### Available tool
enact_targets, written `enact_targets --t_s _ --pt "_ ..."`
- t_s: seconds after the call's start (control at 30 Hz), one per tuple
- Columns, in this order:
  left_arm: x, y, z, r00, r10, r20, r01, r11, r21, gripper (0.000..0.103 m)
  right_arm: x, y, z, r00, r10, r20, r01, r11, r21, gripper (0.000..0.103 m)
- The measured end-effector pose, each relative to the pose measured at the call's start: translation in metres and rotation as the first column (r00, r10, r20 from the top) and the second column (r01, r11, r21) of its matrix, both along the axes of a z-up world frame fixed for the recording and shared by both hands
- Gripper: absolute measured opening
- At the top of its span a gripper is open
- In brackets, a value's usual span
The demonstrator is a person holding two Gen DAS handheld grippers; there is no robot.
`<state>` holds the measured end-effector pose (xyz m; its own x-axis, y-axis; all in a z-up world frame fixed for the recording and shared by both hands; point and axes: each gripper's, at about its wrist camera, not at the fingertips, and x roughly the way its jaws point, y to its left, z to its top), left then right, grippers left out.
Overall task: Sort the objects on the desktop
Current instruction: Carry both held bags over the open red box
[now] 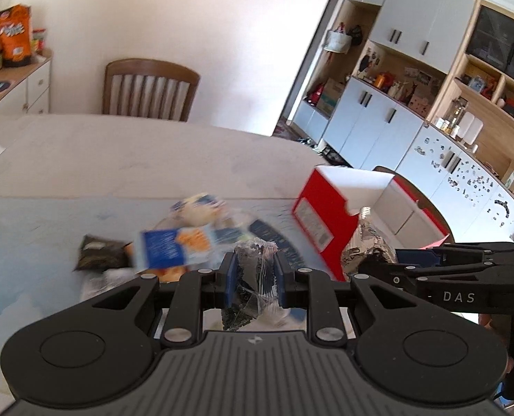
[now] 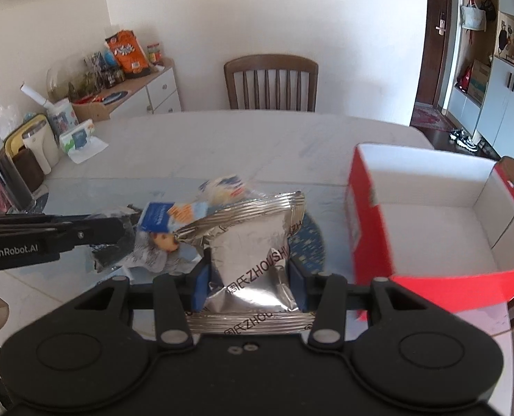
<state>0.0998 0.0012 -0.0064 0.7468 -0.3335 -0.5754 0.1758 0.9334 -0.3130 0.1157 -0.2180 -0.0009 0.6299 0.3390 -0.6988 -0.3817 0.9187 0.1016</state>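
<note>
Gripping a small clear-and-dark wrapper [image 1: 257, 274], the left tongs [image 1: 255, 274] are clamped as tight as they go, with only the thin crinkled film pinched between the blue pads [image 1: 230, 277]. The right tongs [image 2: 250, 277] are closed on a puffy silver foil packet [image 2: 253, 242], held by its lower part while the sealed top stands free above. Both loads hang over the worktop [image 2: 222, 138], near the open red box [image 2: 430, 208], which sits to the right and looks empty.

The likeliest trouble is the wrapper slipping: film that thin gives the pads little to bite, and a quick swing could shake it loose over the pile of snack packs [image 2: 174, 215] still left below. The foil packet is air-filled, so a harder squeeze may burst it or squirt it out. The box wall nearest the tongs stands tall; a low approach could knock it or shove the box toward the worktop's edge.
</note>
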Motion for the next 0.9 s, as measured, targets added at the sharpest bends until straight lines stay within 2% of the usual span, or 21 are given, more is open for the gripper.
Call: enact_targets --t_s 0.23,0.47,0.9 --pt "0.026 -0.055 0.019 0.999 -0.039 0.030 0.039 0.999 -0.001 0.021 0.019 -0.043 0.010 1.000 -0.001 0.027 0.001 1.000 0.004 0.045" --pt "0.057 -0.112 0.026 0.996 -0.092 0.021 0.092 0.996 -0.002 0.021 0.041 -0.090 0.014 0.999 -0.032 0.005 0.032 0.999 0.044 0.045" --pt "0.106 -0.198 0.024 0.981 -0.195 0.011 0.194 0.978 0.071 0.021 0.075 -0.152 0.006 0.996 -0.093 -0.013 0.094 0.996 0.015 0.045"
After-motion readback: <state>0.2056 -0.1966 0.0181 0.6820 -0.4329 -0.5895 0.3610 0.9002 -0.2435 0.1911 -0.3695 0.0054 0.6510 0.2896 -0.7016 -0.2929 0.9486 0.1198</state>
